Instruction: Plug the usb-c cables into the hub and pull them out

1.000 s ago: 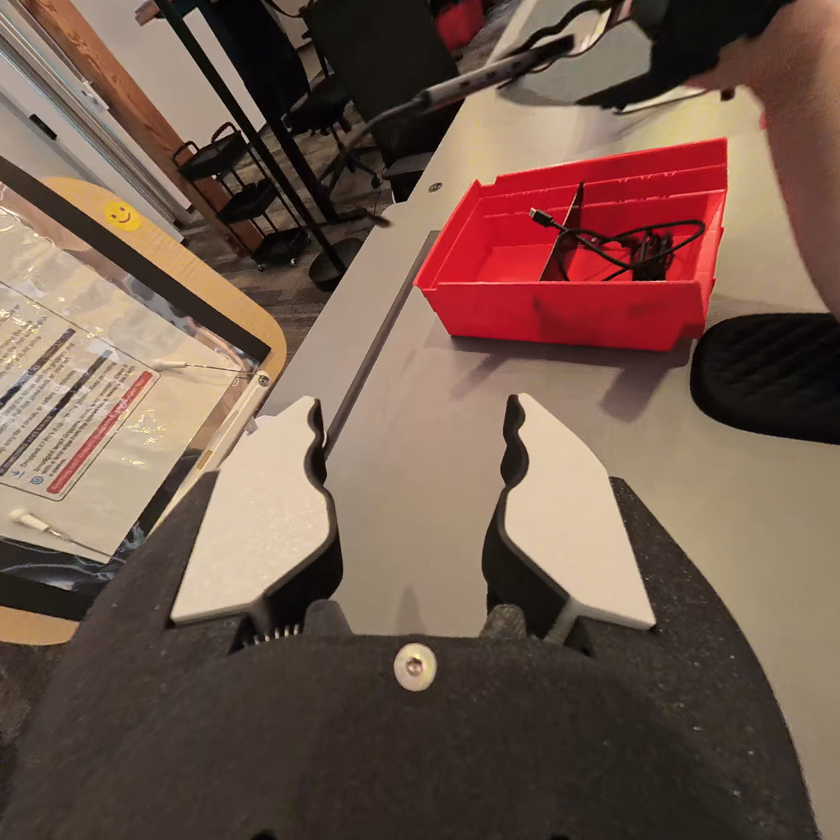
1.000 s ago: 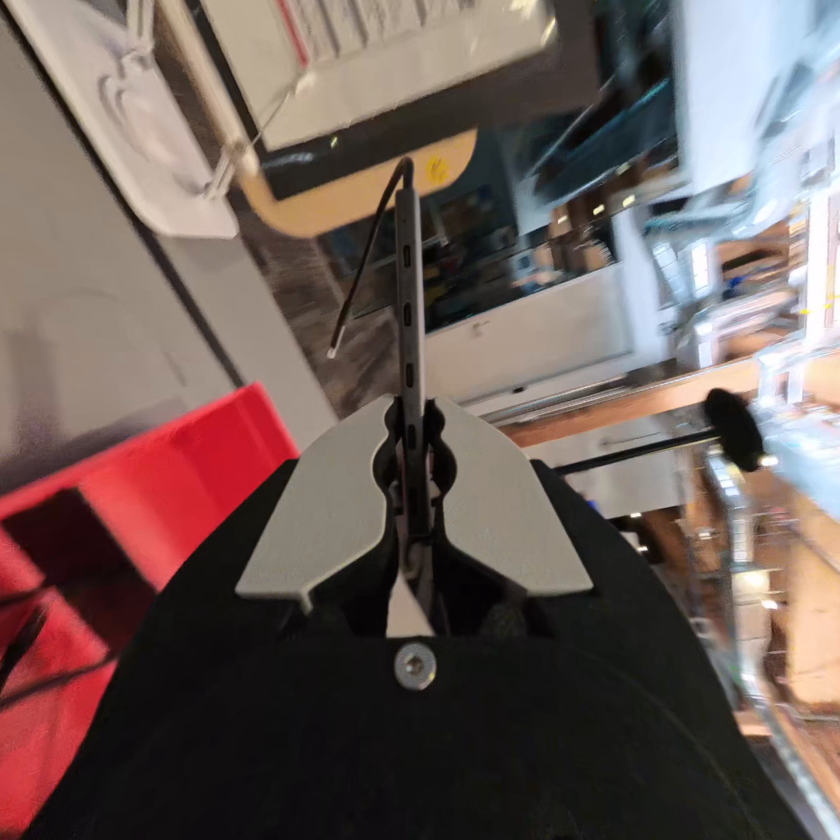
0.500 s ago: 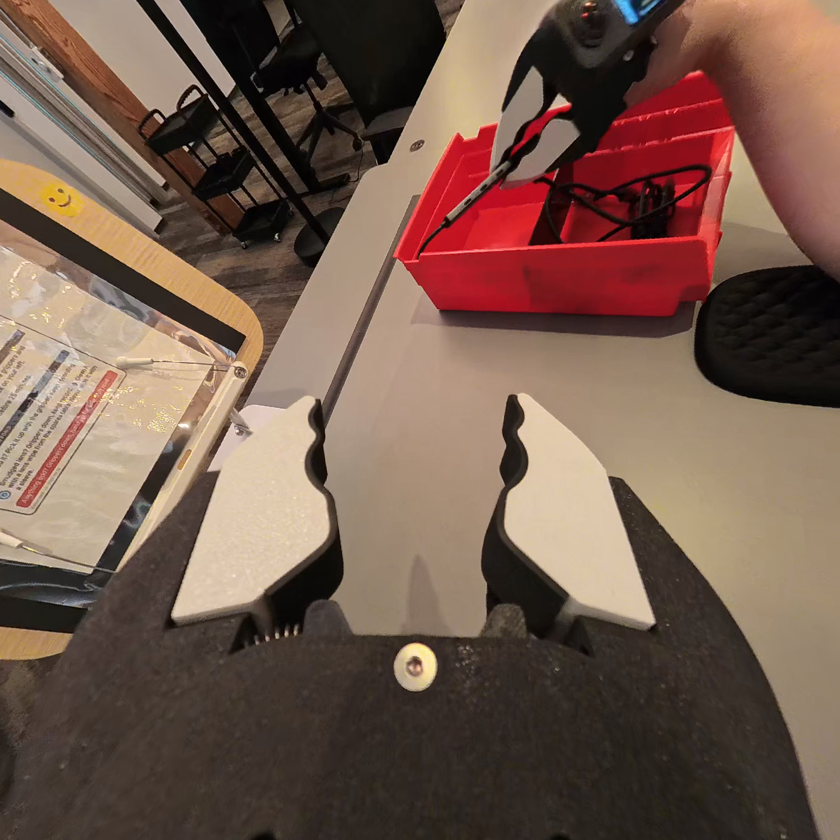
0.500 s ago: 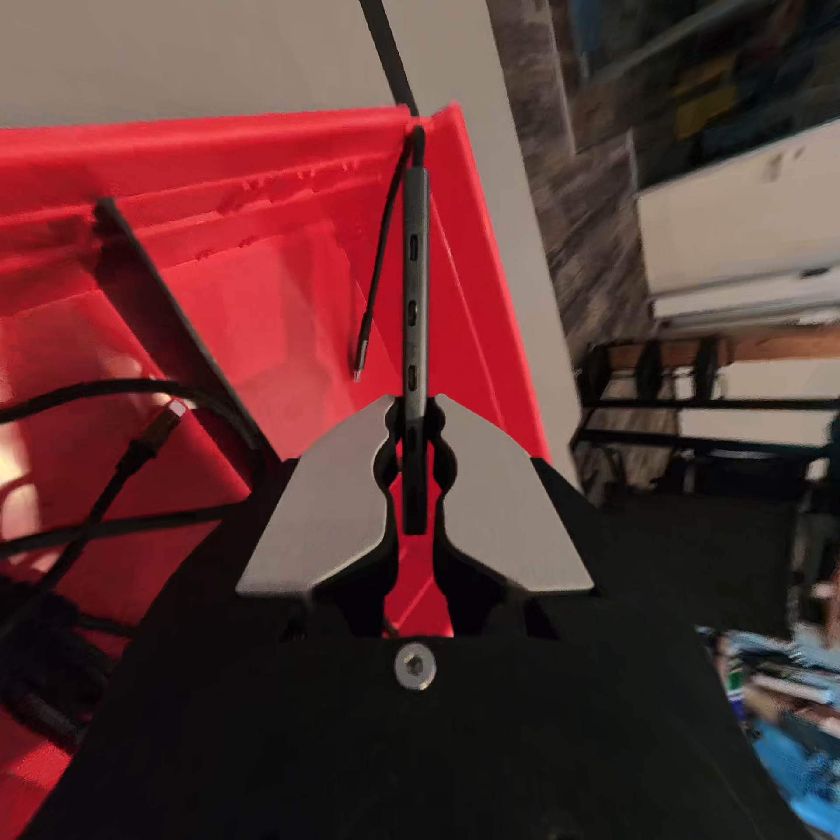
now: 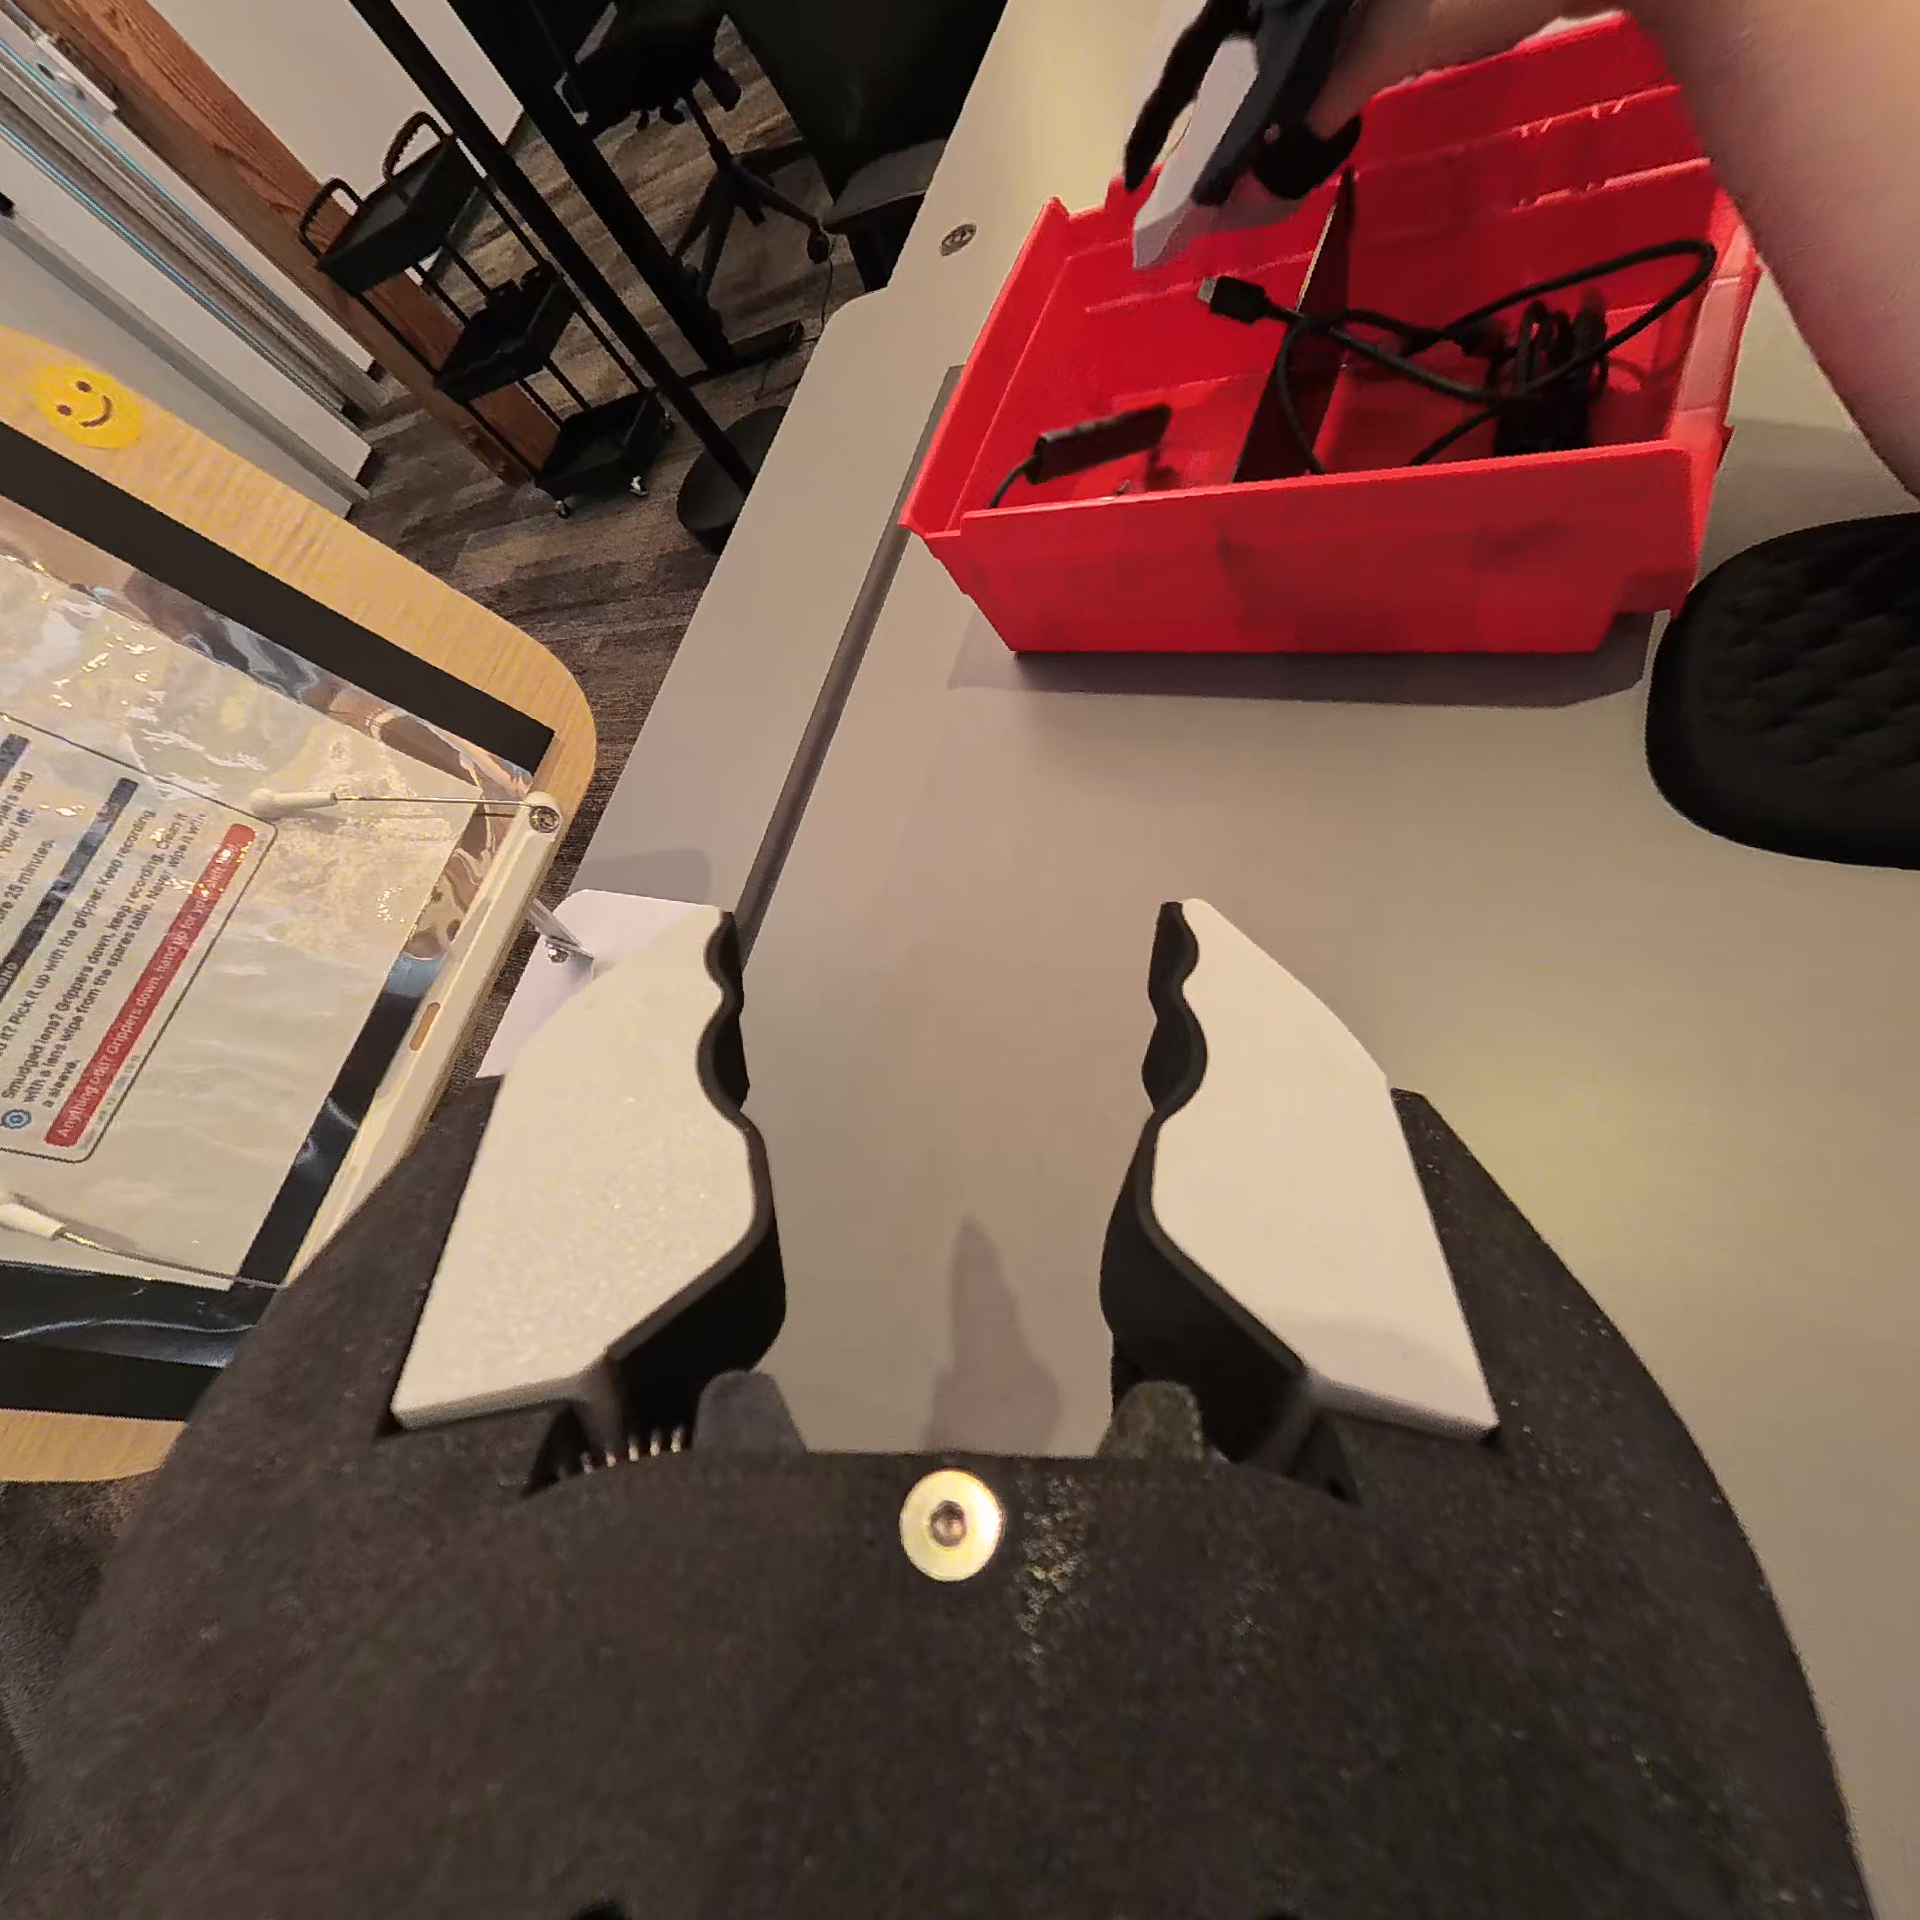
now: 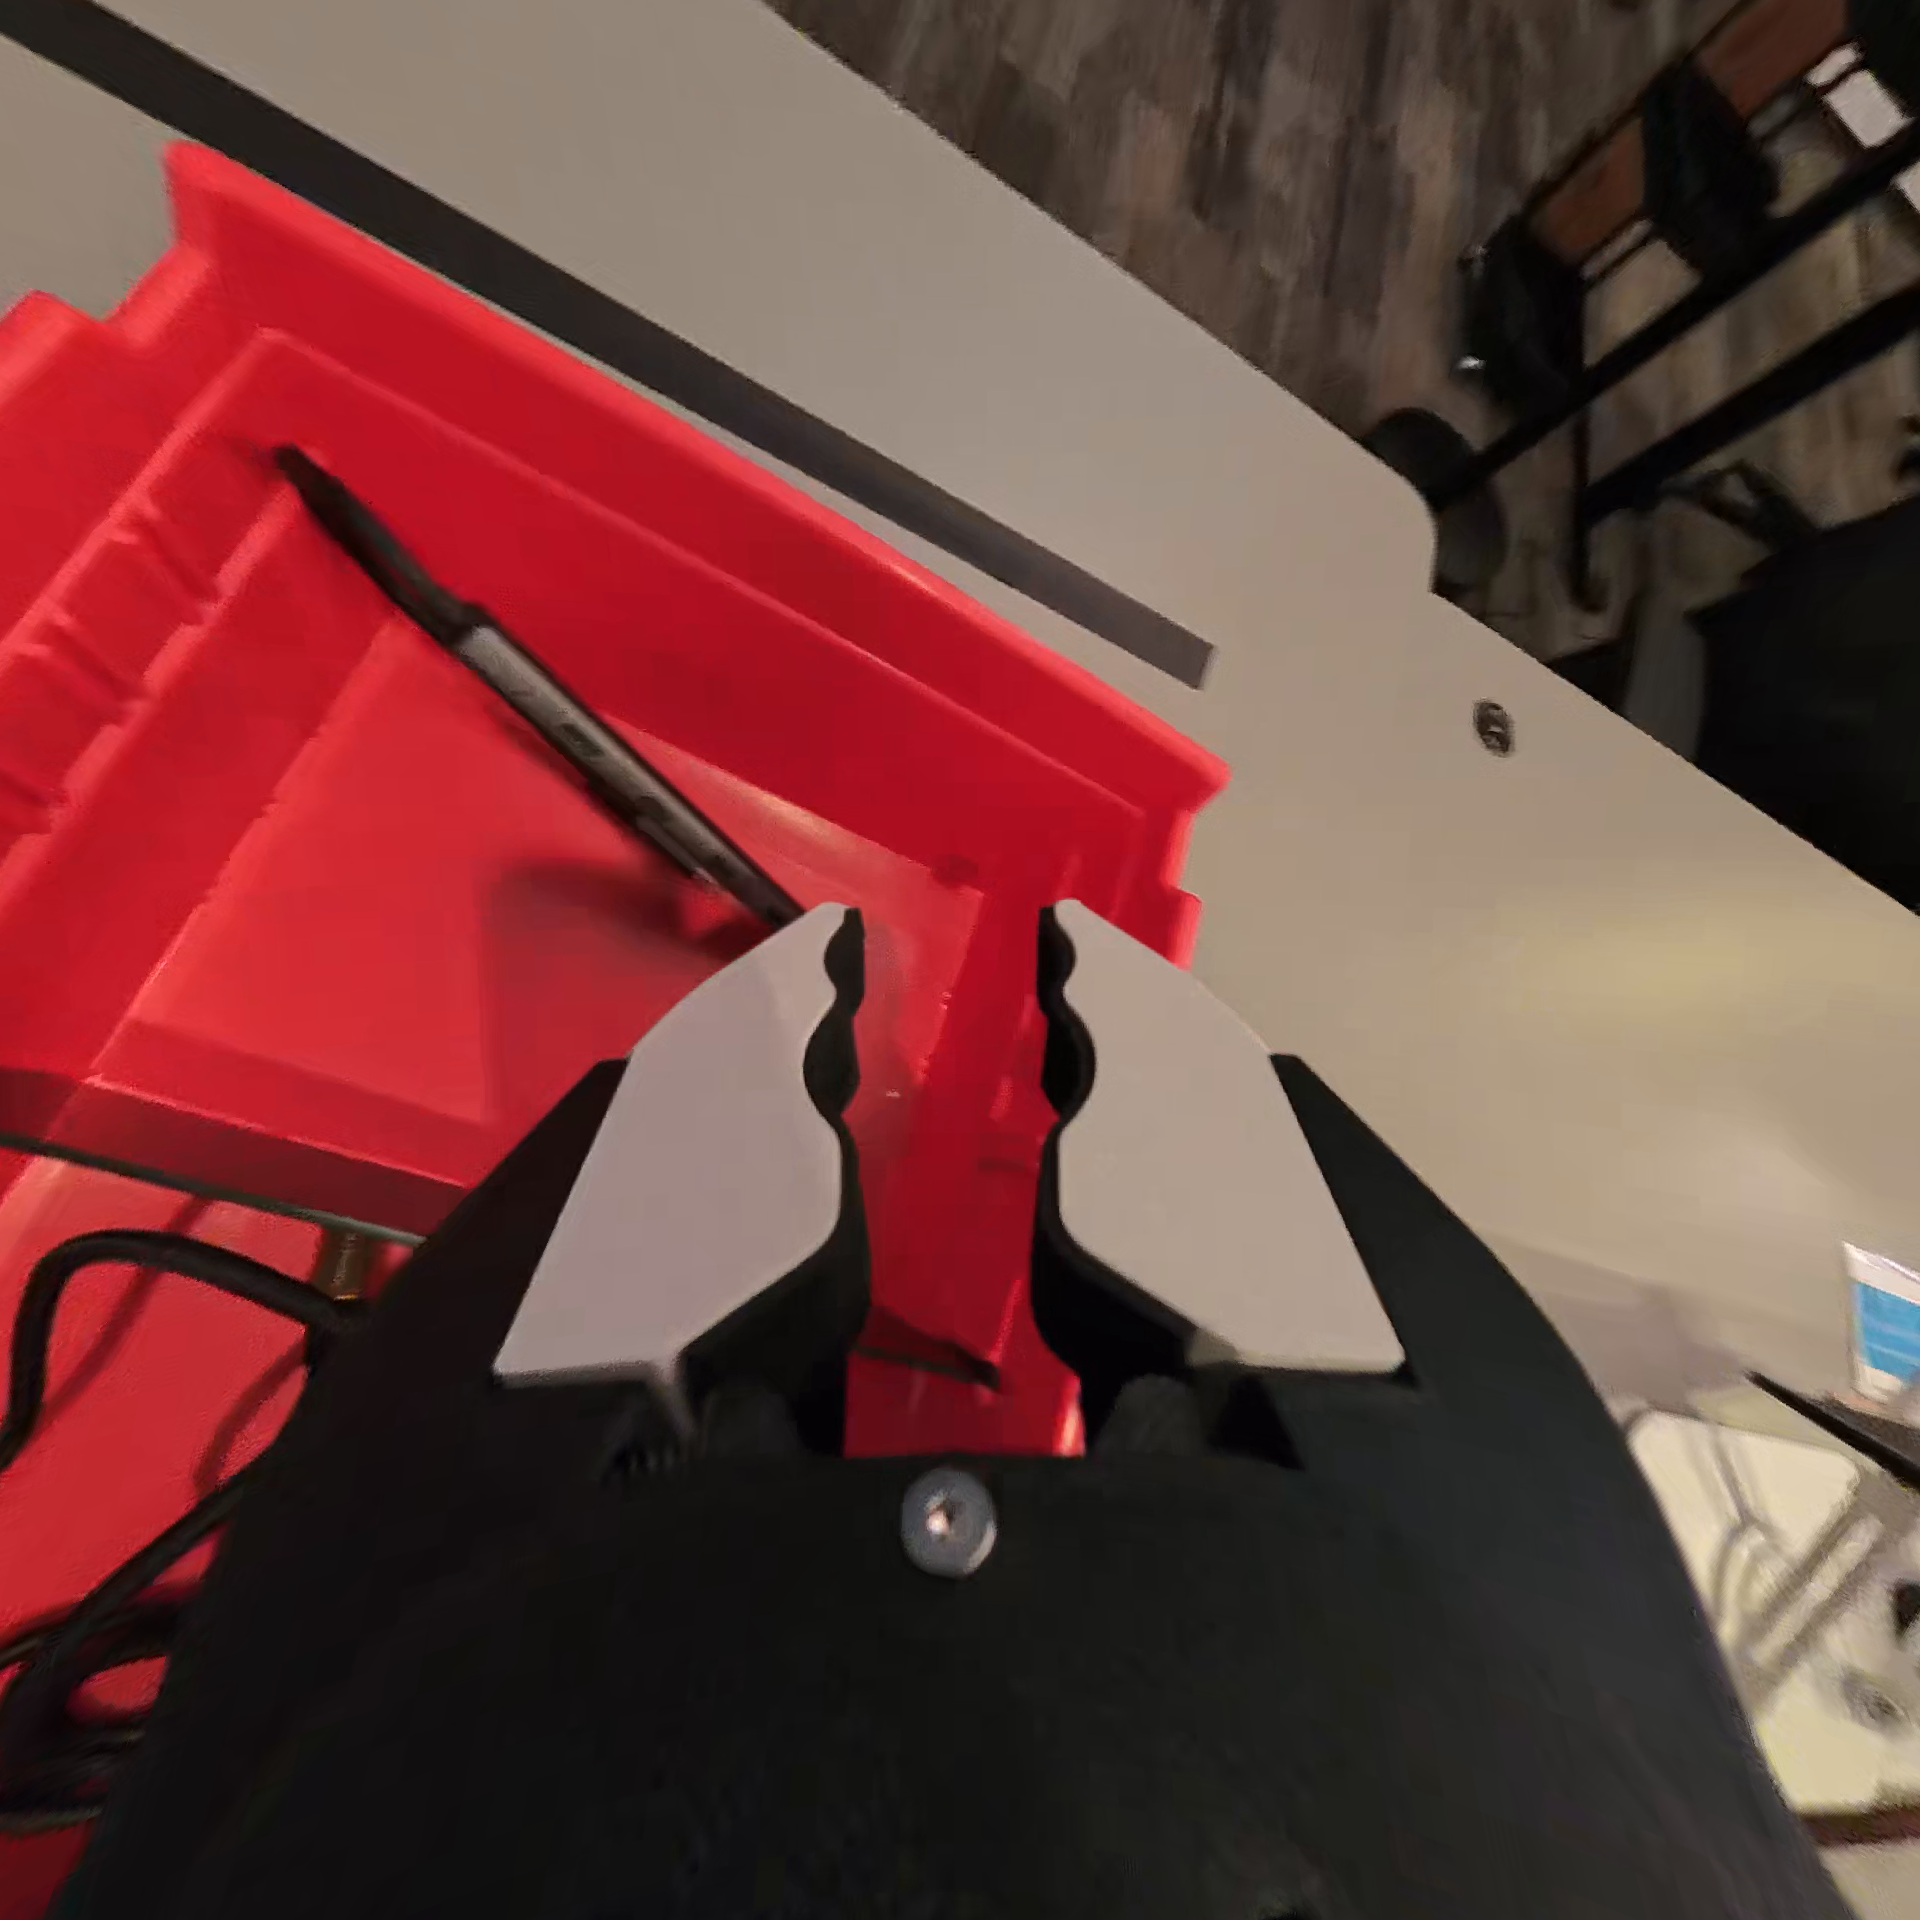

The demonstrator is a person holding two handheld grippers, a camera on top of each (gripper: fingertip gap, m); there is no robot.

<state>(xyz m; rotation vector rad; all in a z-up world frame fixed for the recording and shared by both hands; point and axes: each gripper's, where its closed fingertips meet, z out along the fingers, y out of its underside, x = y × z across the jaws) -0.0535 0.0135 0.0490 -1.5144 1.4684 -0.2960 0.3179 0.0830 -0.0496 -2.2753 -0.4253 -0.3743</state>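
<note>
Half a second ago the right gripper (image 6: 948, 925) was clamped on the slim grey hub (image 6: 582, 743), carrying it over the red bin (image 5: 1299, 582). Now its jaws stand apart with nothing between them, and the hub lies inside the bin — it has been let go. In the right wrist view the hub runs diagonally from upper left toward the centre of the frame, its near end just beside the tip of the gripper's left finger; the picture is too blurred to say whether they touch. Judging by this, the hub has been put away, which suggests the plugging and pulling is finished, or a cycle of it is.

The left gripper (image 5: 945, 935) fills the lower half of the left wrist view, jaws wide open and empty, hovering over bare grey table (image 5: 1351, 935) well short of the bin, much as it did a second ago.

The bin sits at upper right of that view, split by a dark divider (image 5: 1288, 405). The left compartment holds the hub with its short cable tail. The right compartment holds a loose tangle of black usb-c cables (image 5: 1538, 364), and one plug (image 5: 1236, 301) reaches over the divider into the left side. The right gripper hangs above the bin's far left corner. A black padded rest (image 5: 1797, 707) lies just beside the bin — at the right edge of the frame.
</note>
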